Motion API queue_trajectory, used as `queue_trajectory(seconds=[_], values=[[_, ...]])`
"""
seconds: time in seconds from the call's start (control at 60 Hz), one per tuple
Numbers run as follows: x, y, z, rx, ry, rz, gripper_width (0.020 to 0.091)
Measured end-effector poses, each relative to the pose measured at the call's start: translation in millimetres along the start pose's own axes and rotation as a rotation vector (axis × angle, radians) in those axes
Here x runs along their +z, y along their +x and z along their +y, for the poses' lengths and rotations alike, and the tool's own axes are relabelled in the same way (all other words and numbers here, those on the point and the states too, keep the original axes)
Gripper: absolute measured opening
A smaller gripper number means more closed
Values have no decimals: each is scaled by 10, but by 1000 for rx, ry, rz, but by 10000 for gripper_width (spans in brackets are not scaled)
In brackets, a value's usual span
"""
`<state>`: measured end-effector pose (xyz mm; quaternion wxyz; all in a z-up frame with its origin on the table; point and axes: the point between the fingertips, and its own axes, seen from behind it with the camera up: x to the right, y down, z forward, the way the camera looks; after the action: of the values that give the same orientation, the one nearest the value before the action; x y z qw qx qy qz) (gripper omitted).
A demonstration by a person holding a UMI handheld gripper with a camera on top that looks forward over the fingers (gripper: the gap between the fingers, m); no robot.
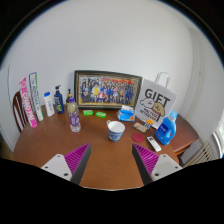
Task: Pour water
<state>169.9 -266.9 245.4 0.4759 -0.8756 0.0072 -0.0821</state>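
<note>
Bottle [73, 116], clear with a dark cap, is standing upright beyond my gripper [112, 160], whose fingers are gaping wide, holding nothing.

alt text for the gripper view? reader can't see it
The gripper hovers open and empty over a wooden table, its pink-padded fingers apart. Beyond them stand a white mug and a clear plastic bottle. Behind are a framed group photo, a white gift bag and a blue bottle.

Framed photo [106, 91]: faces showing too small to tell.
Gift bag [157, 100]: lower part hiding behind blue bottle [167, 127].
</note>
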Motion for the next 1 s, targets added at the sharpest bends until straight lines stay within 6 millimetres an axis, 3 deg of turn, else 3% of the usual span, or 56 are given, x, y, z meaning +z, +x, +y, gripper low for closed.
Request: queue_trajectory(seconds=[0.133,0.267,0.383,0.583,0.717,0.833,1.0], values=[[148,-247,-38,-3,1,-38,853],[419,-673,-99,-14,-2,-90,855],[770,-1122,-206,-23,26,-142,855],[1705,-1895,-381,-14,106,-199,858],[2383,-2245,-433,8,143,-193,857],[2915,-2367,-477,48,163,-169,854],[3433,-2409,-483,83,182,-143,756]])
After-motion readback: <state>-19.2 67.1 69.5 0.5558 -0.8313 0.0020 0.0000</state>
